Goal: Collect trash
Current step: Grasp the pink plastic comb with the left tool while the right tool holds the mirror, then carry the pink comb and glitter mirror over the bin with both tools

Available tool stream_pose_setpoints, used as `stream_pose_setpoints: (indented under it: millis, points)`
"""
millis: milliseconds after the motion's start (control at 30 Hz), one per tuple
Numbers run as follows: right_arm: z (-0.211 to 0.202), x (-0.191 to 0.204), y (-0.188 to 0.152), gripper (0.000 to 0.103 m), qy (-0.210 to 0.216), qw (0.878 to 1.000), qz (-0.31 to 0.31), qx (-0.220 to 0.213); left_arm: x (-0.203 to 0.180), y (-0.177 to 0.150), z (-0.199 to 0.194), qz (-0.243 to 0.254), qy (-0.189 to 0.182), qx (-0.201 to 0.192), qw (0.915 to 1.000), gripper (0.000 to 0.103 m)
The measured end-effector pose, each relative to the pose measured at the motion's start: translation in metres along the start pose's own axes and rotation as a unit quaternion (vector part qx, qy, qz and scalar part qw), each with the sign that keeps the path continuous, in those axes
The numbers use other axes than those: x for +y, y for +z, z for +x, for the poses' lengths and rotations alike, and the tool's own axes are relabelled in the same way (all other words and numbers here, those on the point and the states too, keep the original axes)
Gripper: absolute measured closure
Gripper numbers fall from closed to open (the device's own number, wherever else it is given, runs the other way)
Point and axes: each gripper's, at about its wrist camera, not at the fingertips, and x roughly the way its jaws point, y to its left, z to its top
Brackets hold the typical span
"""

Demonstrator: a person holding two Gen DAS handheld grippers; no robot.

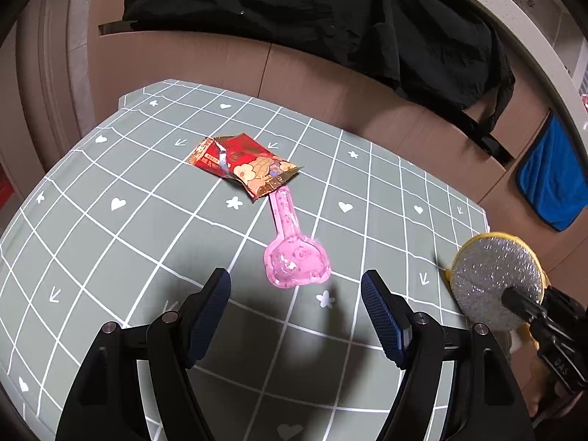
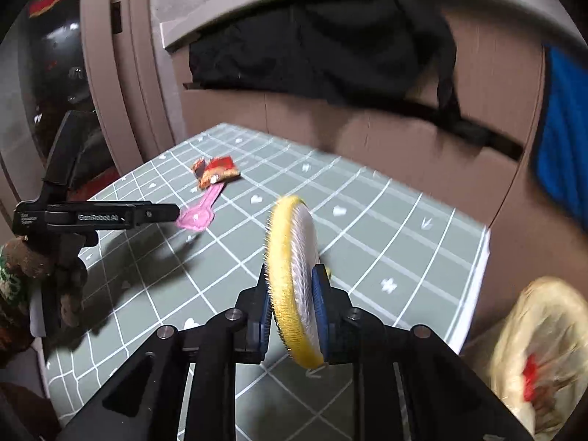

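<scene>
Two pieces of trash lie on the worktop (image 1: 110,250), which carries a grey-green mat with a white grid, hearts and flowers. Behind it: cardboard boxes (image 1: 330,88) with a black garment (image 1: 294,3) draped over them, and a blue cloth (image 1: 551,180) hanging at the right. Off the worktop's right edge, right wrist view, sits a pale plastic bag (image 2: 544,349) with red print; blurred.

Left gripper (image 1: 296,316): jaws spread wide, nothing between the pads, hovering above the mat just short of the pink wrapper.

Right gripper (image 2: 292,316): clenched on a round scrubbing pad (image 2: 294,275), yellow rim and silver face, held on edge between the blue pads. In the left wrist view the pad sits at the worktop's right edge.

Pink wrapper (image 1: 294,257): translucent, heart-shaped head plus long stem, flat on the mat near the centre, head toward the left gripper.

Red snack wrapper (image 1: 246,163): torn open, gold trim, lying farther back, overlapping the far end of the pink stem.
</scene>
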Motion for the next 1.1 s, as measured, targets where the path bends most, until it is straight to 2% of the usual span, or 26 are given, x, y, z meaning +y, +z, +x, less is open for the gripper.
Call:
stream_pose_setpoints:
  millis: [100, 233, 367, 467, 633, 833, 1100]
  points:
    - [-0.007, -0.005, -0.001, 0.089, -0.001, 1.000, 0.019, -0.017, -0.006, 0.001, 0.004, -0.007, 0.015, -0.004, 0.9999, 0.029]
    - [-0.015, -0.011, -0.002, 0.089, -0.003, 0.999, 0.034, -0.029, -0.024, 0.002, 0.014, 0.021, 0.091, -0.039, 0.9949, 0.031]
    - [-0.018, -0.013, -0.008, 0.089, -0.003, 0.999, 0.039, -0.028, -0.026, 0.005, 0.034, 0.018, 0.099, -0.015, 0.9949, 0.033]
    - [-0.021, -0.014, -0.012, 0.089, 0.004, 0.999, 0.045, -0.031, -0.030, 0.005, 0.043, 0.031, 0.117, -0.010, 0.9926, 0.039]
    - [-0.022, -0.015, -0.015, 0.089, 0.004, 0.998, 0.045, -0.033, -0.029, 0.005, 0.047, 0.032, 0.121, 0.002, 0.9921, 0.051]
    - [-0.024, -0.014, -0.015, 0.089, 0.003, 0.998, 0.045, -0.038, -0.023, 0.004, 0.037, 0.007, 0.095, -0.006, 0.9955, 0.052]
    - [-0.037, -0.011, -0.010, 0.089, 0.002, 0.998, 0.034, -0.052, -0.049, 0.014, -0.009, 0.032, 0.060, -0.064, 0.9957, 0.052]
